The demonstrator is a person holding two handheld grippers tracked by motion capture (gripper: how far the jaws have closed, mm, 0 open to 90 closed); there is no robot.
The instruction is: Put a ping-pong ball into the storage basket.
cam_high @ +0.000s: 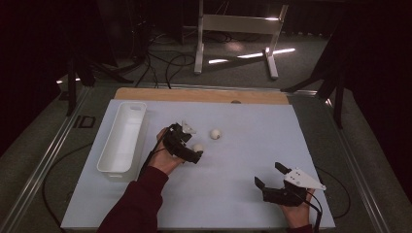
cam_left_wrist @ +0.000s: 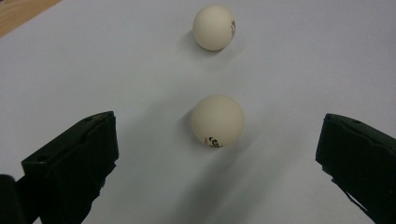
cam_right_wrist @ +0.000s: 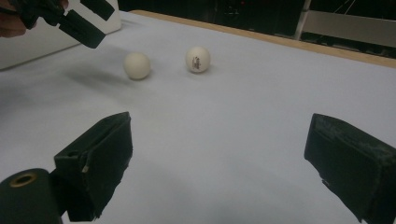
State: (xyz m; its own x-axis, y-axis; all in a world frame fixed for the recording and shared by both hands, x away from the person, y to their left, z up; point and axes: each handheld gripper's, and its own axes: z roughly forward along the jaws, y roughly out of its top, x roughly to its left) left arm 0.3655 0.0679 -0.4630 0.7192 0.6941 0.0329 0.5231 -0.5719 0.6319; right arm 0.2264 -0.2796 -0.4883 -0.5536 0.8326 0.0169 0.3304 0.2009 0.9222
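Nearest the person, the right gripper (cam_high: 270, 175) rests low on the desk (cam_high: 243, 194), its blocky matte-black fingers spread wide on nothing. The desk is a smooth, pale sheet with a wooden strip along the far edge. Further in, the left gripper (cam_high: 197, 148) has its fingers wide apart on either side of the nearer ball (cam_left_wrist: 217, 121), not touching it. There are two balls, both round, cream and matte with small black print; the farther ball (cam_left_wrist: 214, 27) lies just beyond. At the left stands one long white plastic bin (cam_high: 121, 138).
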